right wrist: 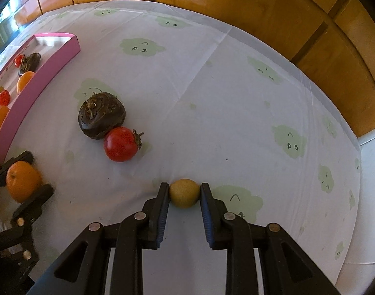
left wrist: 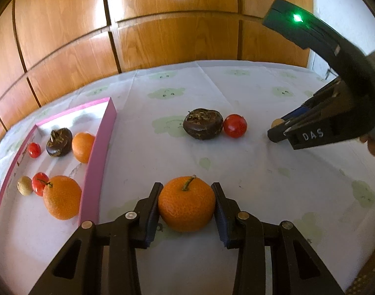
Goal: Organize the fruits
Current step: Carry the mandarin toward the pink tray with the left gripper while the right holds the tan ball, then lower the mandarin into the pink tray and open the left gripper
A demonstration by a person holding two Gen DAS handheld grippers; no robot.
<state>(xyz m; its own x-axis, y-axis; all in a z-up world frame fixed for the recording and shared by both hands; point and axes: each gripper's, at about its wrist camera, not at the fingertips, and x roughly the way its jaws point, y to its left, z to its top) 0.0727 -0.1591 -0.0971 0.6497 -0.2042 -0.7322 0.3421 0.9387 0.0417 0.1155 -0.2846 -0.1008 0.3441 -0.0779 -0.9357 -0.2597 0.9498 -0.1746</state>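
Note:
My left gripper [left wrist: 186,194] is shut on an orange mandarin [left wrist: 186,204] that rests on the tablecloth just right of the pink tray [left wrist: 99,147]; it also shows in the right wrist view [right wrist: 22,180]. My right gripper [right wrist: 184,193] is shut on a small tan round fruit [right wrist: 183,193] on the cloth; it shows at the right of the left wrist view [left wrist: 277,123]. A dark brown water chestnut [left wrist: 202,123] and a red tomato [left wrist: 235,125] lie touching each other mid-table, also in the right wrist view [right wrist: 101,119] [right wrist: 122,143].
The pink tray holds two mandarins [left wrist: 62,196] [left wrist: 82,147], two small red fruits [left wrist: 34,150] [left wrist: 40,183], a dark water chestnut [left wrist: 59,142] and a tan fruit [left wrist: 24,185]. Wooden panels [left wrist: 163,24] stand behind the table. The cloth's edge [right wrist: 359,147] runs at the right.

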